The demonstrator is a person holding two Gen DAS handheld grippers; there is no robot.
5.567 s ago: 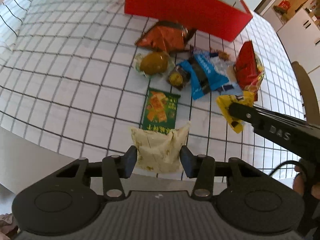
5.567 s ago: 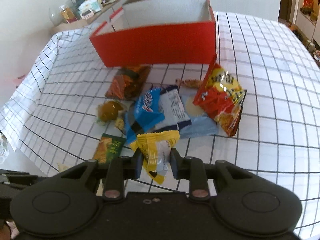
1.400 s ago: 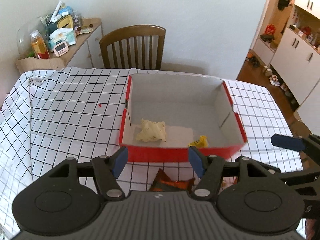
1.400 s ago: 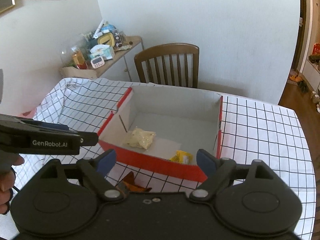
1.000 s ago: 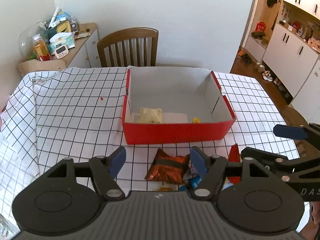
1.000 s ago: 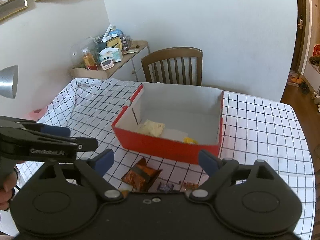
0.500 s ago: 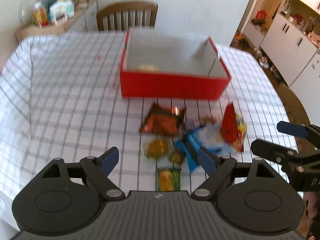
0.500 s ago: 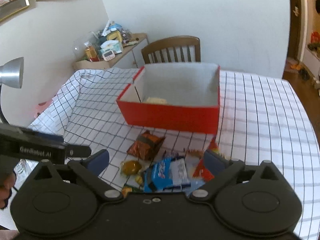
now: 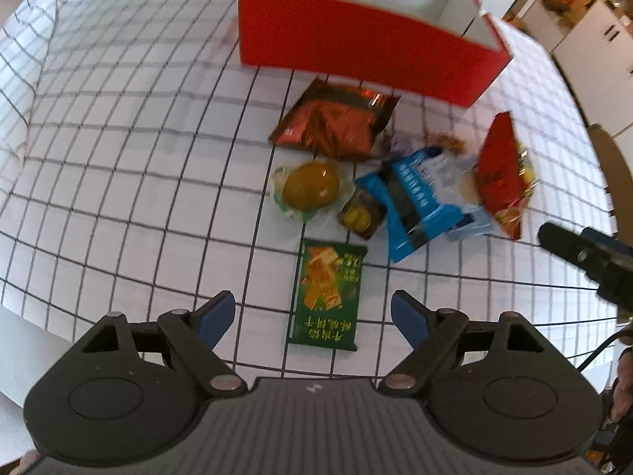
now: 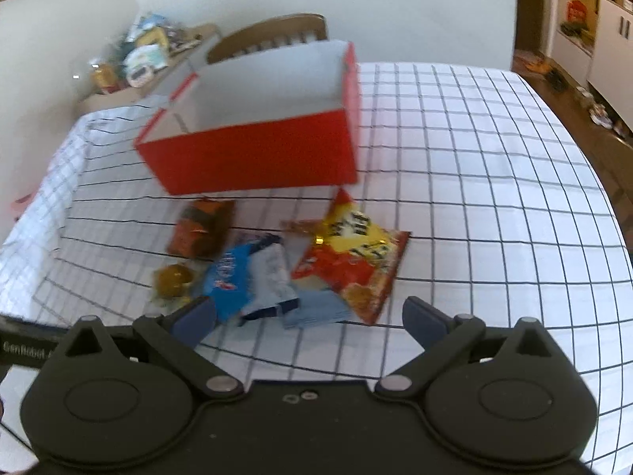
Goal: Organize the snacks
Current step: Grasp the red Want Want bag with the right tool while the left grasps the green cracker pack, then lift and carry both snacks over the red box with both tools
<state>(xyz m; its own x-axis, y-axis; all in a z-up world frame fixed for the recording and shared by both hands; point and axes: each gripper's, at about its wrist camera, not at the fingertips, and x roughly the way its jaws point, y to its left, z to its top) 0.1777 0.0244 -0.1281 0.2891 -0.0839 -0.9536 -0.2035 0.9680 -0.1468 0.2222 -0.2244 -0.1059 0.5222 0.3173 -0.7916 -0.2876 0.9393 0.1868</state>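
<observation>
My left gripper (image 9: 312,312) is open and empty, low over the table with a green snack packet (image 9: 326,291) between its fingers. Beyond lie a round yellow-brown snack (image 9: 310,186), a small dark candy (image 9: 361,215), a blue bag (image 9: 413,202), an orange-brown bag (image 9: 336,120) and a red chip bag (image 9: 500,174). The red box (image 9: 356,53) stands behind them. My right gripper (image 10: 310,322) is open and empty, just short of the blue bag (image 10: 245,277) and the red chip bag (image 10: 356,265). The red box (image 10: 257,150) is farther back.
A checked cloth (image 9: 118,138) covers the table. The right gripper's finger shows at the left view's right edge (image 9: 573,249). A wooden chair (image 10: 273,33) and a cluttered side cabinet (image 10: 146,59) stand behind the table. White cabinets (image 9: 593,39) are at the far right.
Both grippers dropped their snacks in the red box, drew back and came down low toward the snacks on the cloth. Both jaws have opened wider.
</observation>
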